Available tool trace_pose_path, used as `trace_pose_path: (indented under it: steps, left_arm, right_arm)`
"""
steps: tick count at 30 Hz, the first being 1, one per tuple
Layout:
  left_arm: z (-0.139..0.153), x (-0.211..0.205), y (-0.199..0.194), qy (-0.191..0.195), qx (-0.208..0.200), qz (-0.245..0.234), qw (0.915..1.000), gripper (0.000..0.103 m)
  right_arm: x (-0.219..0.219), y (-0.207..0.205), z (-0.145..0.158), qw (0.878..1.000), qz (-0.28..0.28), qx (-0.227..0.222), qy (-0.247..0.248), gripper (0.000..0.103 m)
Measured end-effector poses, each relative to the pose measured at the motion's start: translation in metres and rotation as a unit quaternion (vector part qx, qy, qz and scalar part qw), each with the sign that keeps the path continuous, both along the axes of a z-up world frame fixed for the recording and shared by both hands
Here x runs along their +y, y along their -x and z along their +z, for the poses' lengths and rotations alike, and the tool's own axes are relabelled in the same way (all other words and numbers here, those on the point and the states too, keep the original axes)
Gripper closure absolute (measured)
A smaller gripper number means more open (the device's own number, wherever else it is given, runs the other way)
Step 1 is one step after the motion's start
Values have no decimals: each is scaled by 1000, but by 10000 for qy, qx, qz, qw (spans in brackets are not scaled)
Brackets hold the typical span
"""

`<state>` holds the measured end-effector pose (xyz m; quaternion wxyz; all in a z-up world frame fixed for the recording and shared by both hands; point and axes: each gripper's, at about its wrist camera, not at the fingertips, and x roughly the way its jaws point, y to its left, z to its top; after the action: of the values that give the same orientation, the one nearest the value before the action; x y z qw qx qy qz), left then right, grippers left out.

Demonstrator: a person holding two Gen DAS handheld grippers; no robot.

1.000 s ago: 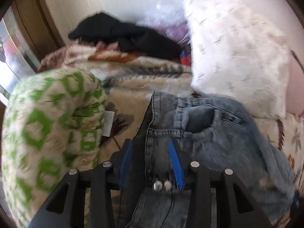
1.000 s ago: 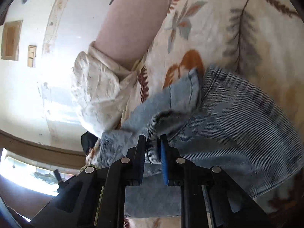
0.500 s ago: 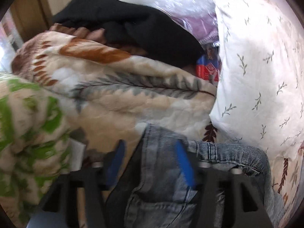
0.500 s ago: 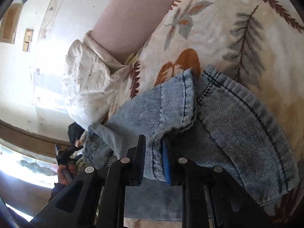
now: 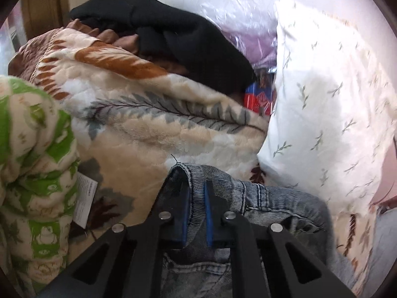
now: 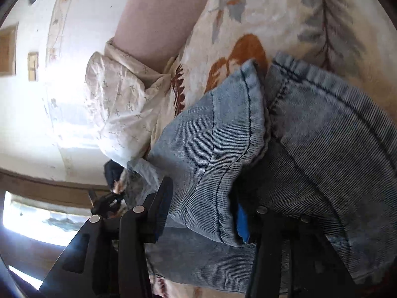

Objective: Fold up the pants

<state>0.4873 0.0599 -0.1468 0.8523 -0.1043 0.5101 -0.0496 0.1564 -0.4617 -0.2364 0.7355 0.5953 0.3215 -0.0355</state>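
Light blue denim pants (image 5: 268,198) lie on a leaf-patterned bed cover. In the left wrist view my left gripper (image 5: 197,193) is shut on the top edge of the pants, at the waistband end. In the right wrist view the two leg hems (image 6: 310,124) lie side by side on the bed cover (image 6: 285,12). My right gripper (image 6: 203,198) stands open, its jaws wide apart, with a fold of the left leg hem lying between them.
A white leaf-print pillow (image 5: 322,99) lies to the right. A folded leaf-print blanket (image 5: 148,114) with black clothing (image 5: 173,29) on top lies ahead. A green and white blanket (image 5: 32,161) is on the left. A pink headboard (image 6: 153,19) and a wall stand behind.
My left gripper was open around the waistband and has shut on it after moving forward. My right gripper was shut on the leg hem and has opened wide.
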Motion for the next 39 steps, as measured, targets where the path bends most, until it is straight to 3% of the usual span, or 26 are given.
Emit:
trace_pose_path:
  steps: [2, 3, 7, 12, 17, 18, 20, 22, 25, 27, 28, 29, 34, 39]
  left_arm:
    - [7, 2, 8, 35, -113, -21, 9999, 91]
    - [10, 2, 12, 36, -164, -53, 9998, 91]
    - [21, 5, 19, 9, -211, -135, 9997, 91]
    - [22, 22, 18, 57, 20, 81, 9999, 86]
    - [9, 22, 8, -22, 136, 378, 9992, 51]
    - [8, 24, 6, 74, 107, 397, 9991, 49]
    - [5, 24, 2, 147, 95, 400, 9990, 36]
    - [-2, 25, -2, 80, 150, 483, 9987, 34]
    - [-12, 22, -8, 184, 212, 391, 9988, 38]
    - [-17, 15, -11, 187, 250, 264, 9992, 61]
    - [-20, 11, -14, 211, 290, 169, 9992, 83]
    - [-21, 7, -14, 224, 316, 114, 9992, 91]
    - [-12, -8, -9, 36, 18, -115, 9999, 97]
    - [6, 13, 3, 489, -138, 106, 9987, 97]
  right_arm:
    - [-2, 1, -6, 9999, -33, 127, -63, 80]
    - [-3, 2, -7, 9998, -35, 208, -49, 84]
    - [0, 3, 0, 9995, 36, 250, 195, 88]
    - [5, 5, 10, 9986, 115, 209, 464, 88]
    - [4, 1, 3, 9978, 152, 395, 511, 88]
    - [5, 0, 2, 9974, 177, 433, 544, 88]
    - [7, -4, 1, 9963, 230, 502, 652, 88]
    - [8, -6, -2, 9961, 255, 527, 666, 88]
    - [10, -7, -5, 9958, 276, 561, 674, 87]
    - [10, -8, -6, 9956, 280, 577, 679, 87]
    - [10, -10, -7, 9954, 284, 591, 693, 87]
    - [10, -10, -8, 9952, 288, 602, 714, 87]
    - [11, -11, -7, 9946, 268, 607, 802, 88]
    - [12, -10, 1, 9934, 252, 550, 978, 88]
